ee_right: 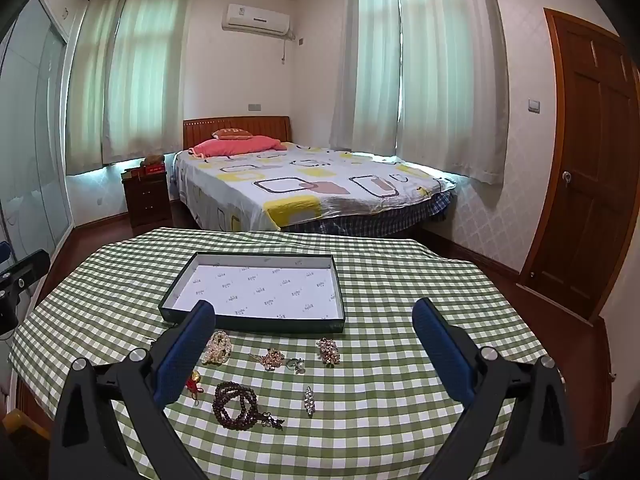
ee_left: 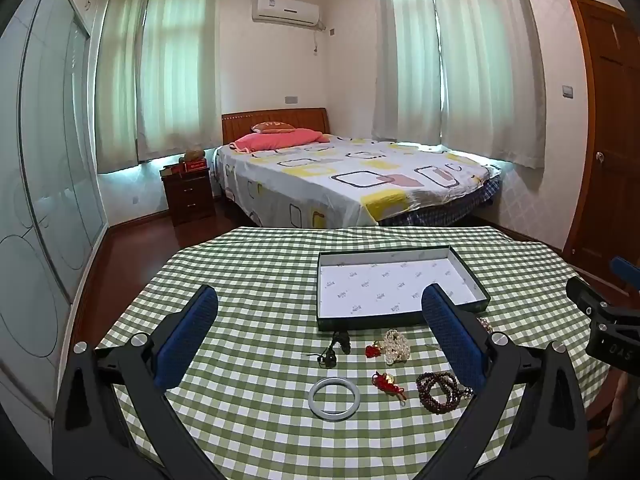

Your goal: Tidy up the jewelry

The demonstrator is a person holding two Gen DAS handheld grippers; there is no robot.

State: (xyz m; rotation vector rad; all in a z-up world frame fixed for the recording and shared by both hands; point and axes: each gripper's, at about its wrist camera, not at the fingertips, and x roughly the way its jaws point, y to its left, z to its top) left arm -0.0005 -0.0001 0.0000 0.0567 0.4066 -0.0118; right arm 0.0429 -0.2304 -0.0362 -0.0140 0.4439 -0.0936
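Left wrist view: both grippers hover with fingers spread, holding nothing.
We should lower the left gripper (ee_left: 320, 312) over the pale round bangle (ee_left: 334, 399), then carry it to the shallow dark-walled box (ee_left: 400, 322); the right gripper (ee_right: 314, 320) waits.

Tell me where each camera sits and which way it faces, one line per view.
Left wrist: sits on the left gripper above the table's near edge, facing the tray and bed; shows its own open fingers and, at right, the other gripper's body.
Right wrist: sits on the right gripper, further right, facing the same way; shows its own open fingers, with the left gripper's tip at far left.
Shared: tray, dark bead bracelet, pearl strand, bed, door.
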